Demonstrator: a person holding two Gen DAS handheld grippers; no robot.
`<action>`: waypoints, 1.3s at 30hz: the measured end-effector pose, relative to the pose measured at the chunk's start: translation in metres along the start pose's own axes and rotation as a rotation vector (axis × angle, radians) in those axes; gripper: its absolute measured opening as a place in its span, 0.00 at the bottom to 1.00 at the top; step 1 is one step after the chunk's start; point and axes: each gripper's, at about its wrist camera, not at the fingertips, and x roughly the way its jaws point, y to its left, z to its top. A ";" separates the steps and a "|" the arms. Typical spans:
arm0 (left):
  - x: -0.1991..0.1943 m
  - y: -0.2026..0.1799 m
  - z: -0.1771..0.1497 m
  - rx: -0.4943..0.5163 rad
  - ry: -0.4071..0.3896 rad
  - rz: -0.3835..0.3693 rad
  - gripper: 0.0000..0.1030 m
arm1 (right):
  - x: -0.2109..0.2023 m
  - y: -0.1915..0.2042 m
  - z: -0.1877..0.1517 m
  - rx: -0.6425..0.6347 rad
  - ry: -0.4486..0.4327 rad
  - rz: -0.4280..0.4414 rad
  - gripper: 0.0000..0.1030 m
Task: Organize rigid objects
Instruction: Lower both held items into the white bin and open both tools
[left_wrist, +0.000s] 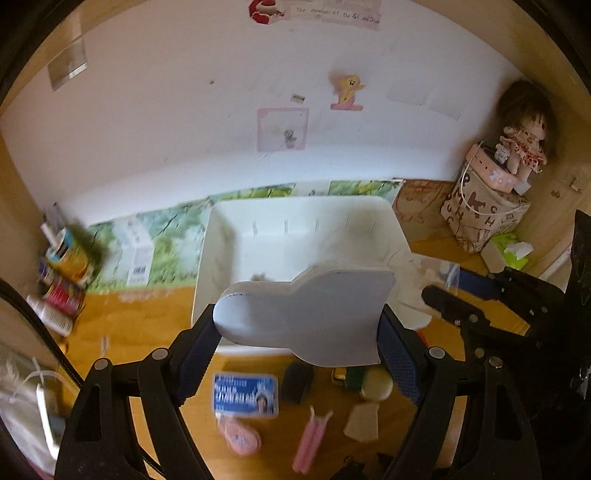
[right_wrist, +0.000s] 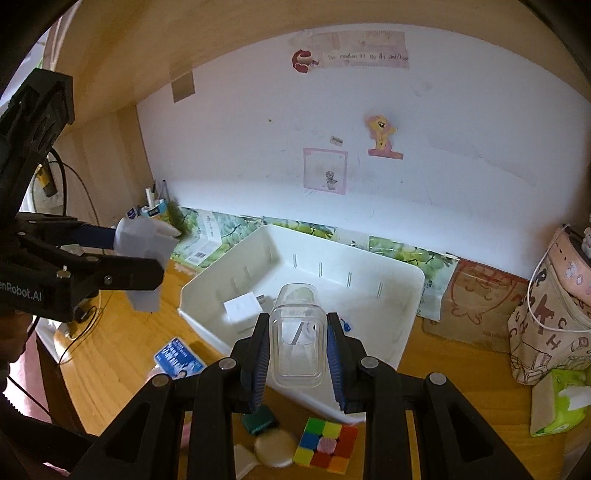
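Both tools carry loads above the white bin (right_wrist: 391, 295) for dropping in: left tool (left_wrist: 299, 343) clamps a pale flat plastic piece (left_wrist: 306, 314), right tool (right_wrist: 297, 354) grips a clear plastic case (right_wrist: 297, 343), leftovers on tabletop (left_wrist: 155, 325).

Black plastic arms with silver round bolts are being shown on both tongs: left tongs (left_wrist: 299, 343), right tongs (right_wrist: 298, 354). Blue ribbed pads (right_wrist: 337, 360) are being carried; white lettering is being displayed.
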 end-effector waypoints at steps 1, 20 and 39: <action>0.004 0.001 0.002 0.010 -0.010 -0.008 0.82 | 0.004 0.000 0.001 0.003 -0.001 -0.006 0.28; 0.066 0.012 0.021 -0.004 -0.061 -0.129 0.82 | 0.054 -0.009 -0.001 0.066 0.060 -0.066 0.28; 0.028 0.030 0.020 -0.023 -0.186 -0.208 0.90 | 0.028 0.017 0.008 0.067 0.023 -0.140 0.76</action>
